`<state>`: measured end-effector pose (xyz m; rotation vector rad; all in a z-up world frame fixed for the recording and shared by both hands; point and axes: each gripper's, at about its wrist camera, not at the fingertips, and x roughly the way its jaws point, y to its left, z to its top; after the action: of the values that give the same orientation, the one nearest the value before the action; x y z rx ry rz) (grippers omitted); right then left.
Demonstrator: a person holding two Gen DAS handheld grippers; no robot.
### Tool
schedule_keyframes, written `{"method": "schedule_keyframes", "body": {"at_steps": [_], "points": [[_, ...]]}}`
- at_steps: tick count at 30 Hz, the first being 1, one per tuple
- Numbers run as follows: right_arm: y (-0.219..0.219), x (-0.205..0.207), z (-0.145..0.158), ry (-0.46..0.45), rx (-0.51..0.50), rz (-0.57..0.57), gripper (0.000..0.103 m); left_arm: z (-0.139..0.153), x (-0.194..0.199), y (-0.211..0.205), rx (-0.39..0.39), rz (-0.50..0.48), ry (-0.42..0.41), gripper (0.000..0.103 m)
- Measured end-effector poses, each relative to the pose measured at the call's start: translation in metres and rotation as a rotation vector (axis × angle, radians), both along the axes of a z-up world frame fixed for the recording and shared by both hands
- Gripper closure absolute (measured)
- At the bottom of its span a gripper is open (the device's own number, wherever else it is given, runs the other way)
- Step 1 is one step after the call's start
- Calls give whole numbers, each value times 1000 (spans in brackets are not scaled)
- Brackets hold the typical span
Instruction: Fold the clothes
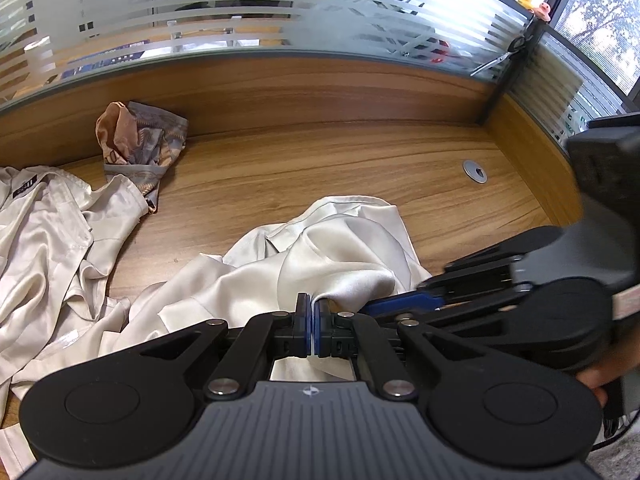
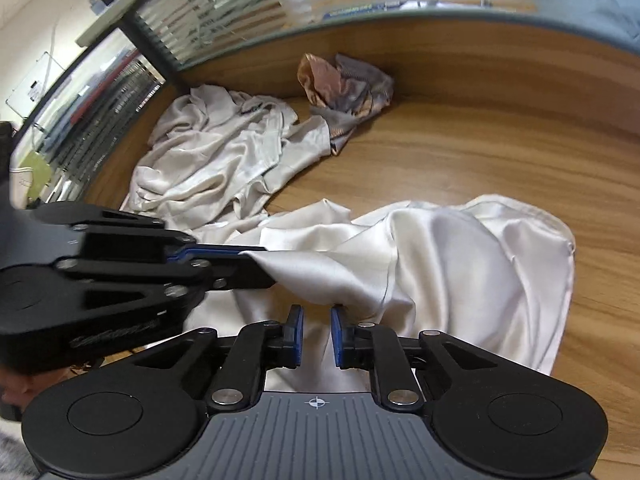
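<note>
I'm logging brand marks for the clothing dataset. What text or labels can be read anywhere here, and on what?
Black neck label on the cream garment: white lettering, too blurred to read.
Embossed script on the left gripper's body: illegible.
Nothing else carries readable text.

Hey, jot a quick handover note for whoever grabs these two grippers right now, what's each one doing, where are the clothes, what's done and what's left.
Left gripper: shut on an edge of the cream satin garment, lifting it taut.
Right gripper: open, jaws apart at the same garment's fold, no grip yet.
Garment lies rumpled on the wooden desk in front.
Second cream garment is heaped at the left; patterned brown-grey piece is bunched against the back panel.
Done: nothing folded.
Left: likely close right, spread, fold; then the other two.
</note>
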<state>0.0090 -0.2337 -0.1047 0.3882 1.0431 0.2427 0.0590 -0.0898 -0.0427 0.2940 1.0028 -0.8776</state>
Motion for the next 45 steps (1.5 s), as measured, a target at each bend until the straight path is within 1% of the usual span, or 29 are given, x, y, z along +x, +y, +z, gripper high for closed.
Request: {"method": "schedule_keyframes", "body": {"at_steps": [2,4,8,9,11,12,17,20,24,26,27,29,30,32,34,36,39,40,41,43,45], "points": [[2,7,-8,23,-14,3,76,1,1,2,-14,6,0,102],[3,12,-17,45,-4,12,72,3,0,2,-20,11,-5,102],[6,16,-32,95,11,21,74,2,1,2,-15,18,1,102],[7,15,-33,106,-1,24,76,1,1,2,-12,21,4,102],[6,13,-33,109,6,29,97,-1,1,2,-5,22,8,102],[5,11,-32,107,11,27,100,-2,1,2,-1,23,10,102],[-5,-6,-13,60,36,-14,100,-4,5,2,1,35,31,102],[-16,-18,9,13,85,-59,100,-4,7,1,-18,37,64,101],[-29,-31,43,-74,138,-115,100,2,6,-5,-50,28,98,100],[-35,-36,59,-124,160,-139,101,7,4,-8,-65,15,99,96],[-38,-38,67,-147,169,-148,101,10,3,-9,-71,14,97,96],[-42,-39,81,-183,174,-150,101,15,3,-11,-83,16,93,92],[-44,-39,86,-194,169,-142,101,18,4,-10,-96,20,95,89],[-45,-39,94,-209,153,-120,100,25,8,-8,-127,28,112,76],[-44,-41,98,-212,137,-91,101,29,13,-7,-146,28,125,73],[-42,-42,98,-211,132,-64,100,31,18,-10,-146,17,132,73],[-38,-47,98,-212,121,-25,100,27,18,-17,-112,-2,113,74],[-37,-49,98,-213,111,-12,101,25,19,-18,-104,5,109,79],[-35,-51,98,-211,100,1,101,22,21,-19,-97,16,107,90],[-34,-57,96,-200,79,26,101,18,23,-19,-93,29,114,97],[-30,-63,90,-175,35,54,101,16,24,-18,-107,29,139,97]]}}
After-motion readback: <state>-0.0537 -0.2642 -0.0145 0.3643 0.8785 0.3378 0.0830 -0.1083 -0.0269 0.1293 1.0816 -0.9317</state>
